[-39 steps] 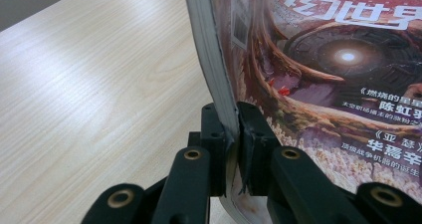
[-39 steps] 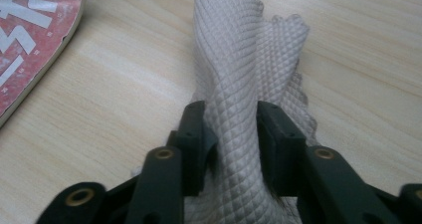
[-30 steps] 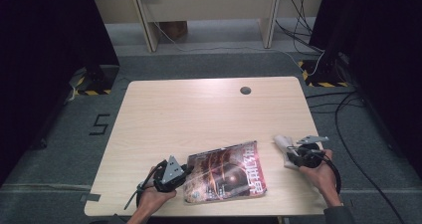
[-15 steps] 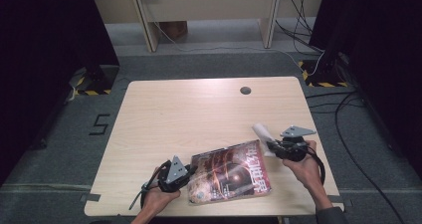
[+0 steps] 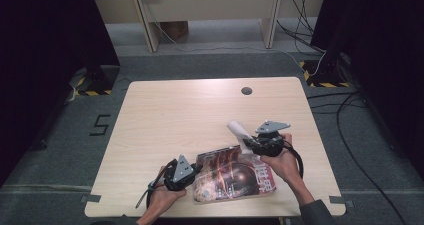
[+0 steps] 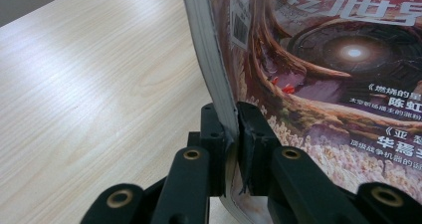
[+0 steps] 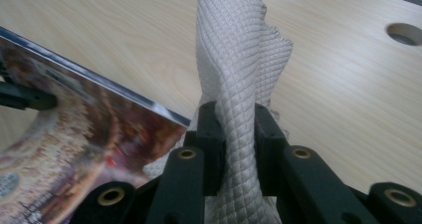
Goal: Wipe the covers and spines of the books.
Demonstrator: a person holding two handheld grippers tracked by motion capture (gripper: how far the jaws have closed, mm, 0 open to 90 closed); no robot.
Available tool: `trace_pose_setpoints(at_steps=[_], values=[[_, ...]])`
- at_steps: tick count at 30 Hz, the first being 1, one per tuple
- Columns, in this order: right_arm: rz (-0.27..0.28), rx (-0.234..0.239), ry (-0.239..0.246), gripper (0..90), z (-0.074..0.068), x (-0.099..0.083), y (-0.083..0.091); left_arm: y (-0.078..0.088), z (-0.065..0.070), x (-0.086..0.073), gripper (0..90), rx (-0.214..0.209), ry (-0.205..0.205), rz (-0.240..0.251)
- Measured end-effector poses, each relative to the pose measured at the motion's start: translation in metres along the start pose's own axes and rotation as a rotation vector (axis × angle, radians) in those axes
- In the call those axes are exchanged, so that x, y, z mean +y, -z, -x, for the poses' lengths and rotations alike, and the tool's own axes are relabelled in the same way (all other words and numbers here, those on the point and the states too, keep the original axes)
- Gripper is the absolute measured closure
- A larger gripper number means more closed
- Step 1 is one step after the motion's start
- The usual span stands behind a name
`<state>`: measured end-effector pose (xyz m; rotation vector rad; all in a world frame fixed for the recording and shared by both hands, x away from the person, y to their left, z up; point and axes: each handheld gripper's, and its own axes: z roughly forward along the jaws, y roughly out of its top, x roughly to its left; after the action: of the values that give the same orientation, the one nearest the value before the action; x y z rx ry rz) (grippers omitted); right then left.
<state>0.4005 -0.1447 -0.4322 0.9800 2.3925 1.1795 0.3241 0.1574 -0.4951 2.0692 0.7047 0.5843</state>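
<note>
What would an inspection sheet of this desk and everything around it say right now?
Surface: pale wooden table, with a round hole near the far edge.
Job's things: magazine at the near edge, one side lifted; white quilted cloth held above it.
Clutter: nothing seen.
Grippers: left gripper, jaws shut on the magazine's edge; right gripper, jaws shut on the cloth.
Cables: one trails from each gripper; more lie on the floor at right.
Surroundings: grey carpet, a "5" marked on it, striped tape, dark curtains at both sides, table legs and a cardboard box beyond.
</note>
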Motion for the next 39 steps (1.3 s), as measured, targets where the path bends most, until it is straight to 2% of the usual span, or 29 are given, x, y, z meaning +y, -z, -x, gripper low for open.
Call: trace_pose_setpoints(at_steps=[6,8,14,20,31,34,39], values=[[-0.025,0.061,0.052,78.5,-0.024,0.009,-0.021,0.0,0.001,0.0,82.2,-0.002,-0.004,0.005],[-0.036,0.054,0.068,78.4,-0.028,0.009,-0.026,0.0,0.002,-0.001,82.1,-0.002,-0.011,0.001],[-0.04,0.057,0.054,78.3,-0.028,0.008,-0.027,-0.001,0.002,-0.001,81.9,0.005,-0.024,-0.003],[-0.039,0.069,0.071,78.0,-0.034,0.01,-0.029,-0.001,0.003,-0.001,81.7,0.009,-0.027,-0.003],[-0.025,0.139,0.13,77.6,-0.064,0.03,-0.037,-0.001,0.003,-0.001,80.8,0.015,-0.023,-0.006],[-0.011,0.183,0.122,77.4,-0.07,0.034,-0.038,-0.001,0.003,-0.001,80.9,0.015,-0.028,-0.004],[-0.007,0.199,0.139,77.2,-0.082,0.039,-0.04,-0.001,0.004,-0.002,80.7,0.018,-0.027,-0.006]])
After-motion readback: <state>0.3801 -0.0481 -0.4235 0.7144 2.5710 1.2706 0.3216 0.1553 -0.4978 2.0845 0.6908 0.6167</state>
